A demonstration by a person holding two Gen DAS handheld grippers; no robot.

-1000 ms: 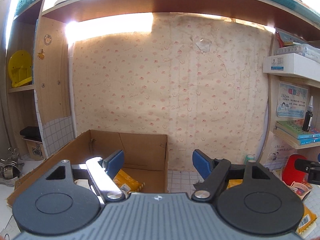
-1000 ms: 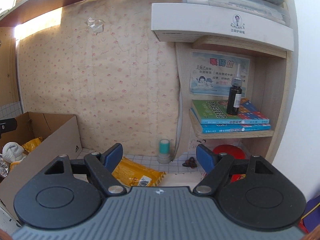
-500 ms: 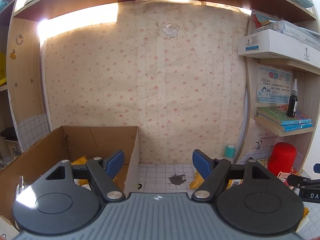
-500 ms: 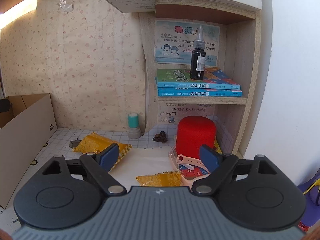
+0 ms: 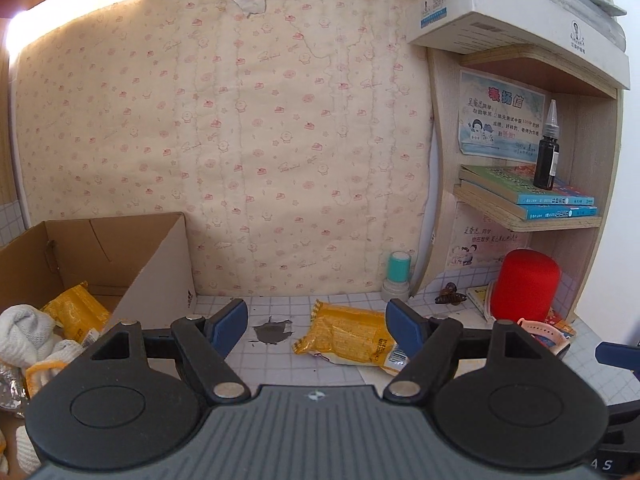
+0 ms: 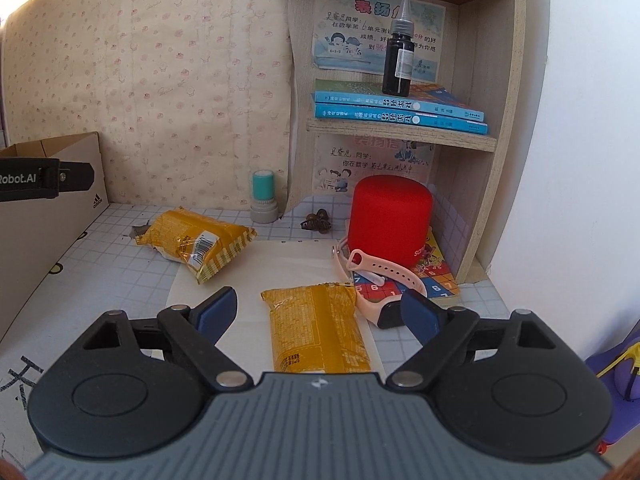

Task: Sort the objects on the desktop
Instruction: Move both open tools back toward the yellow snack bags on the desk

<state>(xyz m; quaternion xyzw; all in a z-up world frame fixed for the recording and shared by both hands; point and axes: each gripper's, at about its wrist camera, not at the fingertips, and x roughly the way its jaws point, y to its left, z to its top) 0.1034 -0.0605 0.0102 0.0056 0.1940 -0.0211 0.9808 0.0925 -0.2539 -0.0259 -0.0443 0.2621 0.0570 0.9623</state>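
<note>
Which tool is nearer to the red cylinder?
Right. The right tool sits just before the red cylinder; the left tool is off to its left.

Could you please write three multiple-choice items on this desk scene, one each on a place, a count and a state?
1. Where does the dark dropper bottle stand?
A. on the stacked books
B. in the cardboard box
C. on the desk

2. How many yellow snack packets lie on the desk outside the cardboard box?
A. one
B. two
C. four

3. What is the right gripper holding?
A. the pink watch
B. a packet
C. nothing

Answers: 1 A, it rests on the books. 2 B, the far packet and the near packet. 3 C, its opening jaws only frame the near packet.
</note>
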